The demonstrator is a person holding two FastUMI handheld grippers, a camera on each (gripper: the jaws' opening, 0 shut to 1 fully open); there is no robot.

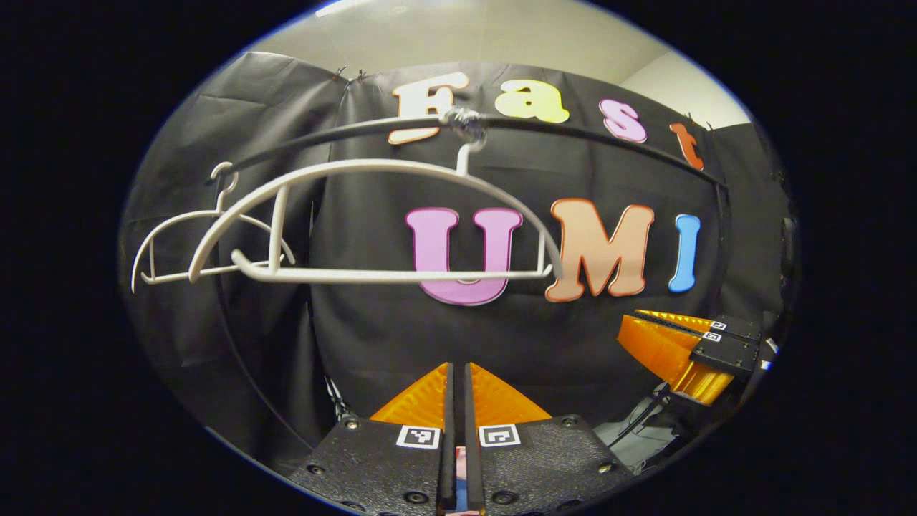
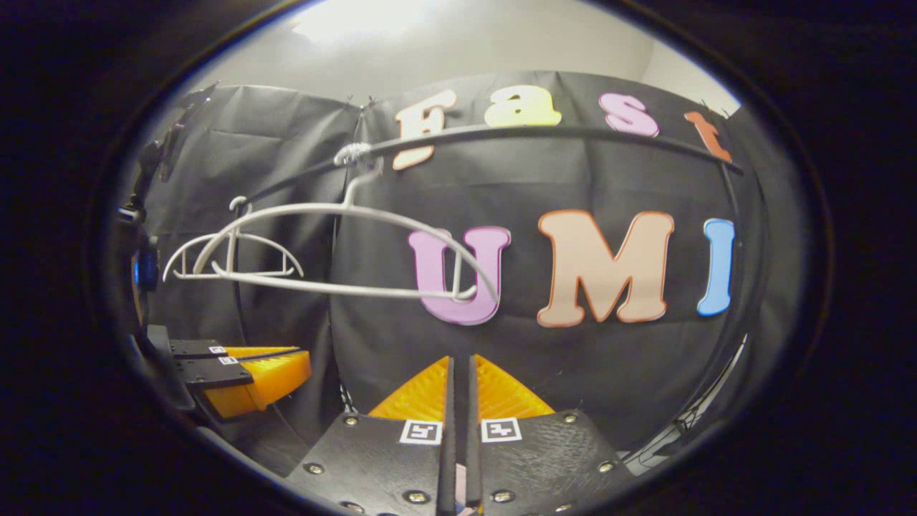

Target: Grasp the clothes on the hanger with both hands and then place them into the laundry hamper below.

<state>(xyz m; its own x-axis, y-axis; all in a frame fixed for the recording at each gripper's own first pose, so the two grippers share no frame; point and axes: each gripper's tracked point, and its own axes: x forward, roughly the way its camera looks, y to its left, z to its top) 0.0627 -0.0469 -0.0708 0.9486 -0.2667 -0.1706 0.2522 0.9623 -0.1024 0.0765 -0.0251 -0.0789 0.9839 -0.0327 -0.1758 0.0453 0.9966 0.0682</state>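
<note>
A bare white hanger (image 1: 372, 274) hangs from the black rail (image 1: 573, 132) straight ahead in the left gripper view, and it also hangs ahead in the right gripper view (image 2: 358, 290). My left gripper (image 1: 458, 367) sits below it with its fingers pressed together. A thin strip of pink and blue garment (image 1: 461, 476) shows in the slit between them. My right gripper (image 2: 458, 358) is likewise closed, with a pale pink sliver of garment (image 2: 459, 498) in its slit. Each gripper shows beside the other: the right one (image 1: 637, 322), the left one (image 2: 301, 358). The rest of the garment is hidden beneath the fingers.
A second bare white hanger (image 1: 172, 276) hangs farther left on the same rail (image 2: 537, 131), also visible as the smaller hanger (image 2: 236, 272). Black cloth walls close the booth behind and to both sides. Cables run down at the lower right (image 1: 645, 423).
</note>
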